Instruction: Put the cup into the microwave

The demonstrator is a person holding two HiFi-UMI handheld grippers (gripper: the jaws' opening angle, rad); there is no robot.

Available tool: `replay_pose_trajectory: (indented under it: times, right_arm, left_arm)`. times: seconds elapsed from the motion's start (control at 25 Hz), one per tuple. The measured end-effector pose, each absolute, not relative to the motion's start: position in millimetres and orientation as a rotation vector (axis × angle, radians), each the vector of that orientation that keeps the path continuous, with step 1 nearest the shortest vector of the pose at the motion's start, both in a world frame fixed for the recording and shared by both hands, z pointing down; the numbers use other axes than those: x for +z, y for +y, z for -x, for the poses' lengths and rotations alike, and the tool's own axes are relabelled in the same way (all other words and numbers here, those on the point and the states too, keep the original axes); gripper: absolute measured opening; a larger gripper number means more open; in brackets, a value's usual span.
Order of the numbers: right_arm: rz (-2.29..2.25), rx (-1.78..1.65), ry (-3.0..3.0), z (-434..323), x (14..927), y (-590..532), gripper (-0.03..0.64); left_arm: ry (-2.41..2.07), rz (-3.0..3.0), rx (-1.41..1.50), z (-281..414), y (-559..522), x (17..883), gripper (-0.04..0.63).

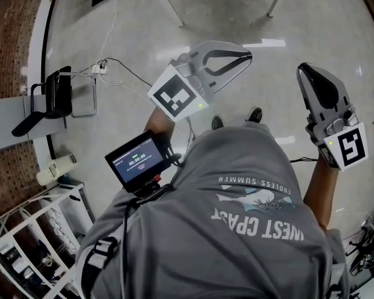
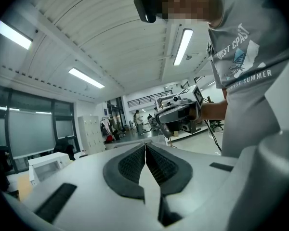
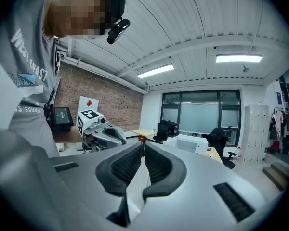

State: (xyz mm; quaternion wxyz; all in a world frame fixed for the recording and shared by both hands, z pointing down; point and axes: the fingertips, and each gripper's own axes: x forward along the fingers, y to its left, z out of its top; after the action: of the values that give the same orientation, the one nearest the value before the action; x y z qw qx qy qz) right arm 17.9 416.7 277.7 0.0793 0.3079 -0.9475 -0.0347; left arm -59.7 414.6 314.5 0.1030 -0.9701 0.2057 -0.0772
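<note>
Head view: operator standing, both tools held out roughly level ahead of the chest monitor (image 1: 140, 161), over bare floor (image 1: 287, 17). Left gripper (image 1: 246, 58) sits just ahead of the monitor; right gripper (image 1: 305, 72) is well off to the monitor's right.

Each gripper view shows the pads pressed together tip to tip, with nothing between them.

Judgement: a neutral ready pose. The hands are apart so the marker cubes do not mask each other and each camera looks ahead. No reach is under way.

Cup: in no view, so I cannot place it. The right gripper view shows a white box (image 3: 192, 143) on a desk, far off and to the right of the monitor in that view. It is possibly the microwave, but too small to confirm.

Task status, judged: not started. Next need: locate the cup, then spread one tool's jaws before closing in on it.
</note>
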Motion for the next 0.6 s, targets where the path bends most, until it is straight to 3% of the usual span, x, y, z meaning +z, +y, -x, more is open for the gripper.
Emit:
replay_pose_trajectory:
  times: [0.4, 0.6]
  right_arm:
    - [-0.914, -0.080, -2.826, -48, 272, 385, 0.021]
    - [-0.913, -0.098, -2.843, -94, 313, 352, 0.021]
  left_arm:
    - [0.618, 2.866, -0.248, 31, 388, 304, 0.023]
    - [0.556, 2.845, -0.336, -20, 355, 345, 0.023]
